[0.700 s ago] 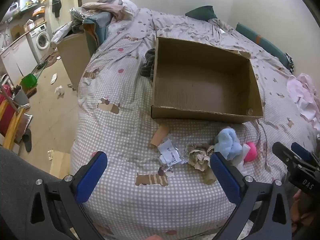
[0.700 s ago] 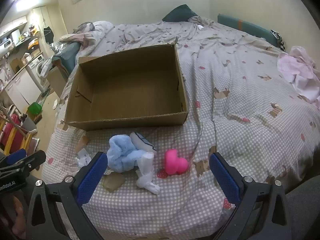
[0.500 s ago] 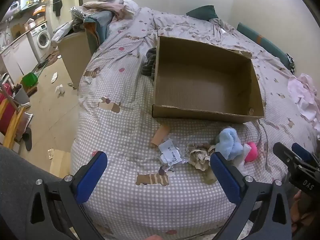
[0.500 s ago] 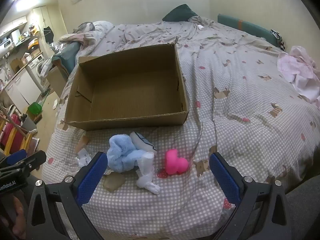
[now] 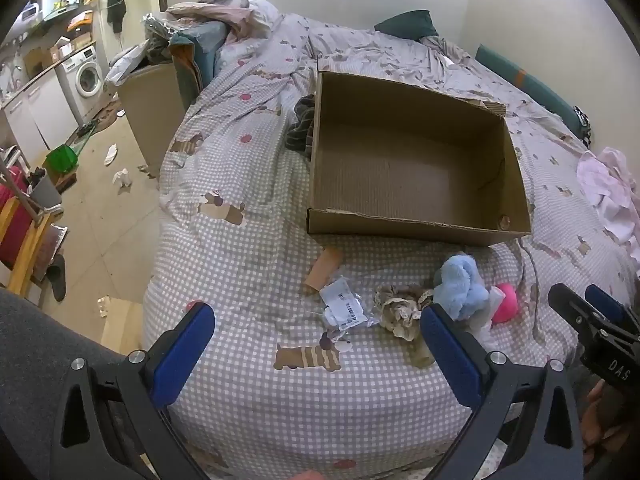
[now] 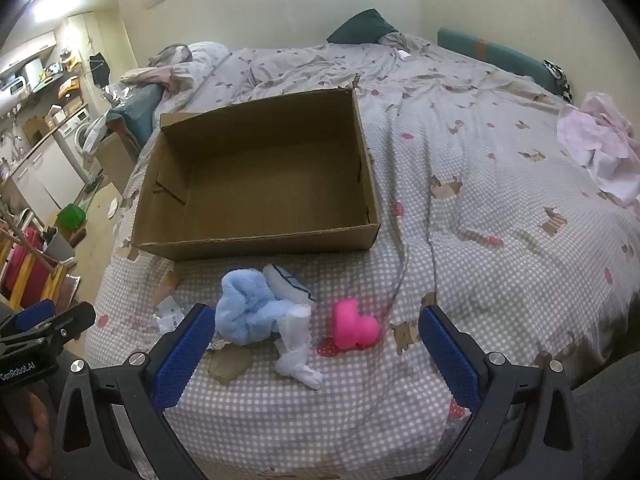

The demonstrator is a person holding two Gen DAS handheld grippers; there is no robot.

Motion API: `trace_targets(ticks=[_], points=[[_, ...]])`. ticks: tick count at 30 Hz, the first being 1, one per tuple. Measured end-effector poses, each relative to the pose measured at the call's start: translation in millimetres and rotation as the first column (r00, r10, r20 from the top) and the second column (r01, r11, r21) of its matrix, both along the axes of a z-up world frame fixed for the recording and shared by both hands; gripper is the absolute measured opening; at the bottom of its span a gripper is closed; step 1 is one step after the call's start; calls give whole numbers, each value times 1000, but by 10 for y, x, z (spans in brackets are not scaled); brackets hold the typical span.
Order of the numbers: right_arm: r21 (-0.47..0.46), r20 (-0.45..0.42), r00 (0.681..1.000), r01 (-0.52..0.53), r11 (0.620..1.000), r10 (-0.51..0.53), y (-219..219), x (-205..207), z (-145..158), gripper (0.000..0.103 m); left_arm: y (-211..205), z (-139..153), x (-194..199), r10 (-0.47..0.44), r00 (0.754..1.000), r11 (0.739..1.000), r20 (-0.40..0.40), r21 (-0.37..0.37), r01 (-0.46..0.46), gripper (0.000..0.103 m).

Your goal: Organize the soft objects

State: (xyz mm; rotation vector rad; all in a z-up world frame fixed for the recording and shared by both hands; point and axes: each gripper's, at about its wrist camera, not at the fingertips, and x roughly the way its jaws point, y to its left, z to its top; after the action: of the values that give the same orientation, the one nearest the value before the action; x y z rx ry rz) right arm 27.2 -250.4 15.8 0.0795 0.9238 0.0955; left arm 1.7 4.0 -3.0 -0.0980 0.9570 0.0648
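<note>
Blue plush [image 6: 246, 306] beside pink toy [image 6: 354, 324] — right gripper [image 5: 592, 332] reads "DAS".

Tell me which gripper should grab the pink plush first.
Right. The pink plush lies between the open fingers of the right gripper, just ahead. From the left gripper it sits off to the side, behind the blue fluffy item.
</note>
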Motion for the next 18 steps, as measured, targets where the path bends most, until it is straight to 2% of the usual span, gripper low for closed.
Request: trace_targets(ticks=[18], points=[[8,-2,1000,6,1000,-6,-24,3,1,103,-5,11,-6,0,1000,1000,3,4,0,103]])
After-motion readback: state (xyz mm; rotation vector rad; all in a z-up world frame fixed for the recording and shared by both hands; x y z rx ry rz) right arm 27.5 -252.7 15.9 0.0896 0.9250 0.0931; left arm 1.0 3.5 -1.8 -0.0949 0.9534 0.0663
